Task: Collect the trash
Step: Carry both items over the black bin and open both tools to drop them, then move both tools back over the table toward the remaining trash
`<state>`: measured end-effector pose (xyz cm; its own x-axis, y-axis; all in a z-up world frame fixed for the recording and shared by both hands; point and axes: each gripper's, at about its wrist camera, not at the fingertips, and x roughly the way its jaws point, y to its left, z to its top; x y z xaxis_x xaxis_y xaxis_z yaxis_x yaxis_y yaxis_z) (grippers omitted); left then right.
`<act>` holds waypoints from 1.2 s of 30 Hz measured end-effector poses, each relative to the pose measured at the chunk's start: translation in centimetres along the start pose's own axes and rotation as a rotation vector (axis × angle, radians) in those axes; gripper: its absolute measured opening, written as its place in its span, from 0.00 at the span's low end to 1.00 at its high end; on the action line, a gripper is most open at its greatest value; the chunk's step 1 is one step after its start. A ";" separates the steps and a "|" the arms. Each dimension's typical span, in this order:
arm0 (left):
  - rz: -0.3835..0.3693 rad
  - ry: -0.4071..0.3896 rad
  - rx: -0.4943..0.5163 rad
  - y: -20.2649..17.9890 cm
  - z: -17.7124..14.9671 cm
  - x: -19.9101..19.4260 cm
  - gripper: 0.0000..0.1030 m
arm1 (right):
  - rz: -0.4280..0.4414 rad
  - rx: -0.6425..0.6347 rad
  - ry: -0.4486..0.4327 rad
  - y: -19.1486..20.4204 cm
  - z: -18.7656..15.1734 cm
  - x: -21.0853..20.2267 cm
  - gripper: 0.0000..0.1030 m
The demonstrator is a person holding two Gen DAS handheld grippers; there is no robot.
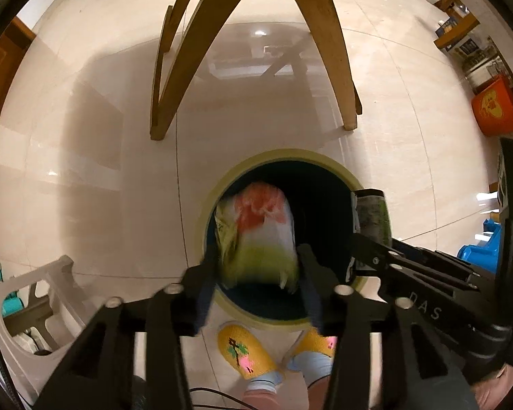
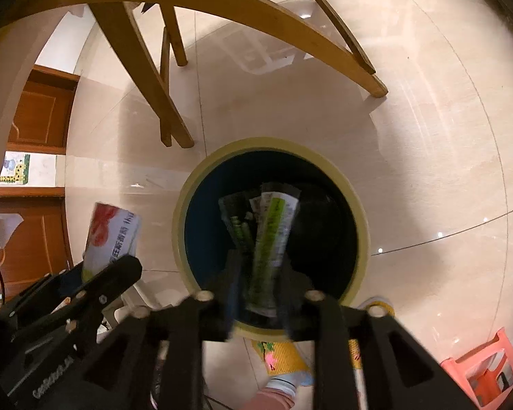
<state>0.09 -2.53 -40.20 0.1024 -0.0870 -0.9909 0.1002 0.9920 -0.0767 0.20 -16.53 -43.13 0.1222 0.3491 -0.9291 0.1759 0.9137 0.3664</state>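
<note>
A round bin with a pale yellow rim (image 1: 222, 184) and dark inside stands on the tiled floor; it also shows in the right wrist view (image 2: 188, 205). My left gripper (image 1: 256, 273) is shut on a white, red and green snack bag (image 1: 260, 229), held over the bin mouth. My right gripper (image 2: 256, 294) is shut on dark green-striped wrappers (image 2: 270, 235), held over the bin opening. The right gripper and its wrappers show at the right of the left view (image 1: 372, 218). The left gripper's bag shows at the left of the right view (image 2: 111, 235).
Wooden chair legs (image 1: 335, 68) stand beyond the bin. An orange bucket (image 1: 496, 109) and blue items (image 1: 482, 249) are at the right. A white plastic stool (image 1: 34, 294) is at the lower left. A pink stool (image 2: 482, 369) is at the lower right. The person's yellow slippers (image 1: 242, 352) are below.
</note>
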 end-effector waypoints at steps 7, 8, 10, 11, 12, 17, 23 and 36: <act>0.027 -0.019 0.011 0.2 -0.1 -0.4 0.75 | 0.009 0.049 -0.003 -1.0 0.5 0.4 0.48; 0.029 -0.018 0.010 0.2 -0.2 -0.5 0.77 | 0.011 0.051 -0.004 -1.1 0.5 0.4 0.49; 0.032 -0.024 0.015 0.2 -0.2 -0.8 0.79 | 0.008 0.048 -0.005 -1.2 0.6 0.4 0.51; 0.036 -0.028 0.019 0.3 -0.3 -0.9 0.79 | 0.007 0.045 -0.008 -1.2 0.6 0.2 0.51; 0.039 -0.030 0.024 0.3 -0.4 -1.0 0.79 | 0.005 0.044 -0.009 -1.2 0.6 0.1 0.51; 0.051 -0.037 0.040 0.6 -0.4 -2.4 0.79 | -0.005 0.044 -0.012 -1.0 0.2 -0.8 0.51; 0.049 -0.053 0.037 1.4 -0.7 -6.9 0.79 | -0.026 0.046 -0.011 -0.3 -0.6 -3.7 0.51; 0.045 -0.159 0.064 2.6 -1.8 -23.1 0.78 | -0.023 0.059 -0.098 2.8 -4.0 -18.8 0.51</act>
<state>-3.77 2.23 -17.75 0.2632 -0.0611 -0.9628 0.1544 0.9878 -0.0205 -5.50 -19.68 -24.83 0.2118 0.3036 -0.9290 0.2367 0.9063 0.3501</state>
